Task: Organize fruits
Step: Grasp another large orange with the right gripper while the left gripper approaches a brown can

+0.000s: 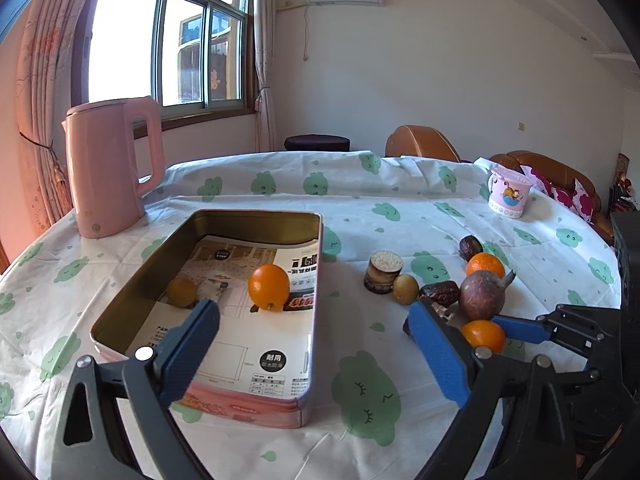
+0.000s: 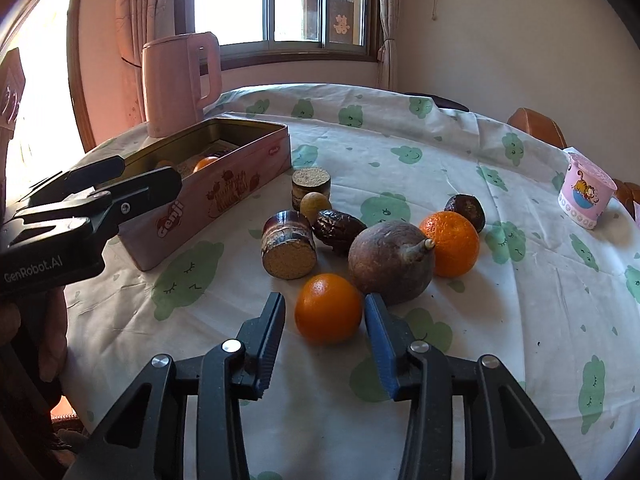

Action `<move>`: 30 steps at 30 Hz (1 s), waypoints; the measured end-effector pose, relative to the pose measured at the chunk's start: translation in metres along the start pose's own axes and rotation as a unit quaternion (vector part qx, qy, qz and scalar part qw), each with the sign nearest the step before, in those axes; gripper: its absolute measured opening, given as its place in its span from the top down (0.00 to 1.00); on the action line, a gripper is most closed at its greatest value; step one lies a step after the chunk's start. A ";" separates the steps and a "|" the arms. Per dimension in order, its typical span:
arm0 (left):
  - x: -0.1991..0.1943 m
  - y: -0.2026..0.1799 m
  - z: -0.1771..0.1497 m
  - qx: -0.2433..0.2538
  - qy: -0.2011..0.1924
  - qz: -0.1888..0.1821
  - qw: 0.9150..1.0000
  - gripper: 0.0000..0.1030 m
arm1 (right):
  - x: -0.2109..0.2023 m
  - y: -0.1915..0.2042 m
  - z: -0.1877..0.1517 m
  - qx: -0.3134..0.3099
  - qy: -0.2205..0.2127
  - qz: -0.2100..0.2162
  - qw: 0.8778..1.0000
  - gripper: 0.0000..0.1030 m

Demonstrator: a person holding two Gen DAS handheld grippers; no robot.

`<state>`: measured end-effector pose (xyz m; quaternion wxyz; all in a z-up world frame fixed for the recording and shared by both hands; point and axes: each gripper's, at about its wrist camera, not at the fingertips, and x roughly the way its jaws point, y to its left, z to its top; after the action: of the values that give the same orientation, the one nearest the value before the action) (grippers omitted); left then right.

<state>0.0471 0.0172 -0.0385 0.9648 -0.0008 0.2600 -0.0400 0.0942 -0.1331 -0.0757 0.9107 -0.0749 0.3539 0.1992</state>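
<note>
A small orange (image 2: pixel 329 309) sits on the cloud-print tablecloth (image 2: pixel 500 320) between the jaws of the right gripper (image 2: pixel 325 312), which flank it with a sliver of gap on each side. Behind it cluster a brown round fruit (image 2: pixel 390 262), another orange (image 2: pixel 454 243) and dates (image 2: pixel 338 228). The left gripper (image 1: pixel 316 312), jaws wide apart, hovers over the pink tin (image 1: pixel 308 360) holding an orange (image 1: pixel 269 287).

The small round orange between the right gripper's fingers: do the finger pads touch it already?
Apart. In the right wrist view, bare tablecloth shows between the small round orange and each finger of the right gripper.
</note>
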 end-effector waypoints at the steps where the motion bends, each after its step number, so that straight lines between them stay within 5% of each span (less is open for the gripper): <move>1: 0.000 -0.003 0.000 0.003 0.000 -0.002 1.000 0.05 | 0.002 0.000 0.001 -0.001 0.007 0.001 1.000 0.58; 3: 0.000 -0.009 0.001 0.012 0.000 -0.006 1.000 0.06 | 0.007 -0.003 0.002 0.004 0.018 0.007 1.000 0.66; 8: 0.000 -0.025 0.002 0.035 0.001 -0.017 0.999 0.08 | -0.007 -0.004 -0.002 -0.003 -0.013 0.001 1.000 0.67; 19: 0.036 -0.058 0.008 0.050 0.070 -0.090 0.992 0.35 | -0.030 -0.045 0.001 0.053 -0.083 -0.033 0.995 0.68; 21: 0.045 -0.063 0.006 0.048 0.095 -0.108 0.988 0.46 | -0.031 -0.049 -0.002 0.062 -0.094 -0.025 0.993 0.67; 30: 0.058 -0.072 0.001 0.046 0.133 -0.126 0.982 0.57 | -0.035 -0.051 -0.004 0.064 -0.111 -0.017 0.992 0.67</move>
<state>0.0921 -0.0590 -0.0651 0.9078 0.0159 0.3819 -0.1727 0.0895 -0.1913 -0.0554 0.9504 0.0003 0.2618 0.1681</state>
